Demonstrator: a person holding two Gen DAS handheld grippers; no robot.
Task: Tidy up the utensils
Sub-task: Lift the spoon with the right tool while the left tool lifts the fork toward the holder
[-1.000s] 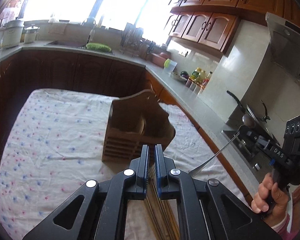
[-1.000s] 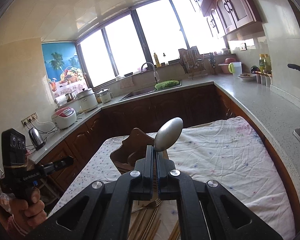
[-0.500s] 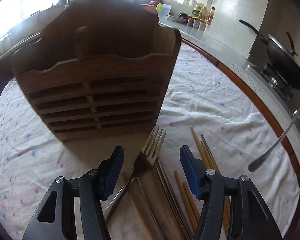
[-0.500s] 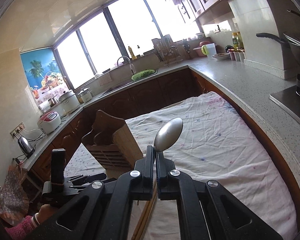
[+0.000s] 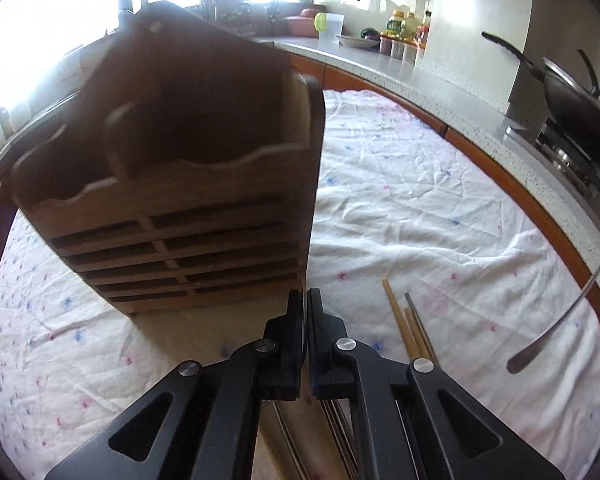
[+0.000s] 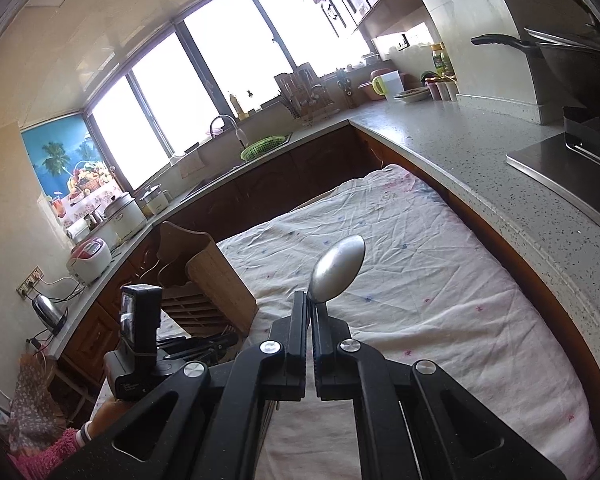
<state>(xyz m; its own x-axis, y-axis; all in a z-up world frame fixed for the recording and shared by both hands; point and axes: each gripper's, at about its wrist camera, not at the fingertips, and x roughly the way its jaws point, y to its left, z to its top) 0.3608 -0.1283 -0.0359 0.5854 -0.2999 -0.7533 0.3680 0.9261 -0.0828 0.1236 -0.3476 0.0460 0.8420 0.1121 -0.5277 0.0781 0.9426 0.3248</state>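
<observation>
- White cloth point(image 5: 420, 208), speckled pink and blue, covers the table.
- Wooden utensil holder point(image 5: 180, 184) stands upright at far left.
- Left gripper point(image 5: 304, 300) has just clamped together near the holder's foot; whether anything is pinched I cannot tell.
- Right gripper point(image 6: 311, 304) pinches a steel spoon point(image 6: 338, 270), bowl upward.
- Chopsticks point(image 5: 404, 328) lie near right.

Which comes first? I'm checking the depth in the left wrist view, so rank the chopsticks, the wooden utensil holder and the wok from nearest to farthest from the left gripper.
1. Chopsticks, on the cloth just right of the left gripper.
2. Wooden utensil holder, standing ahead and to the left.
3. Wok, on the stove at the far right.
</observation>
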